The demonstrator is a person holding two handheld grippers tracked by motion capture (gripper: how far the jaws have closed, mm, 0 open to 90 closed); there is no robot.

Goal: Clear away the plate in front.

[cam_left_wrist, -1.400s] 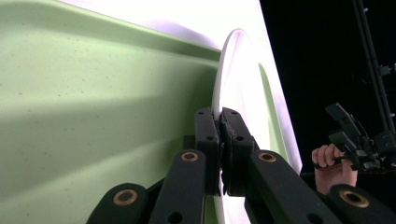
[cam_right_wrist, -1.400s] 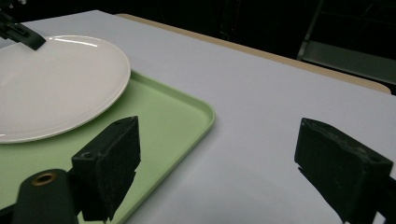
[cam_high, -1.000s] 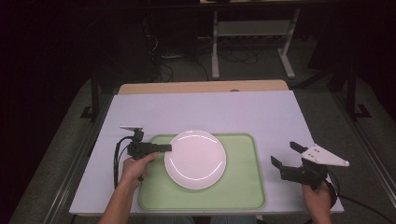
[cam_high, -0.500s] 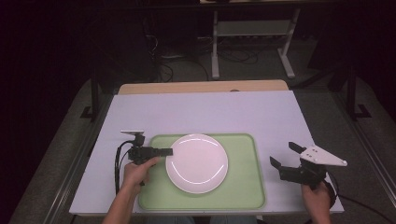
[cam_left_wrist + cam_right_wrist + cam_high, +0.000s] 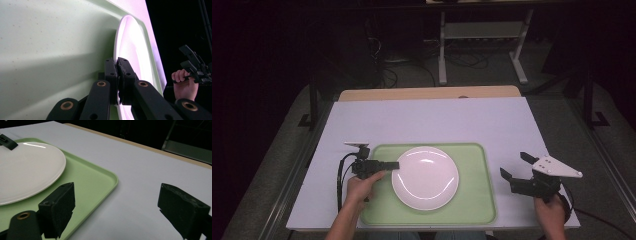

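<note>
High view: white plate point(image 5: 425, 177) lies on the green tray point(image 5: 477, 200), about centred, slightly nearer the tray's left half. Tray sits on the white table top point(image 5: 432, 120), near the person's edge.

Left gripper point(image 5: 393, 165) reaches in from the tray's left side, level with the plate's upper-left rim. Left gripper view: both black jaws pressed together with the plate's thin rim point(image 5: 117, 50) pinched between them; no gap visible. Plate is gripped, edge-on.

Right gripper point(image 5: 515, 166) is held off the tray's right edge, over bare table, well apart from the plate. Right gripper view: jaws spread wide, nothing between them; tray corner point(image 5: 110, 178) and plate point(image 5: 30, 167) lie off to the left.

Progress, as judged:
- Grasp on the plate rim looks done.
- Cannot tell whether the plate rests flat on the tray or is slightly lifted at the gripped side; from above it looks flat.
- If the job is to carry the plate off the tray, the lift and transfer remain. If it is to set the plate down on the tray, placement looks all but complete, with only the release left.
- Right gripper idle; no part in the work so far as seen.
</note>
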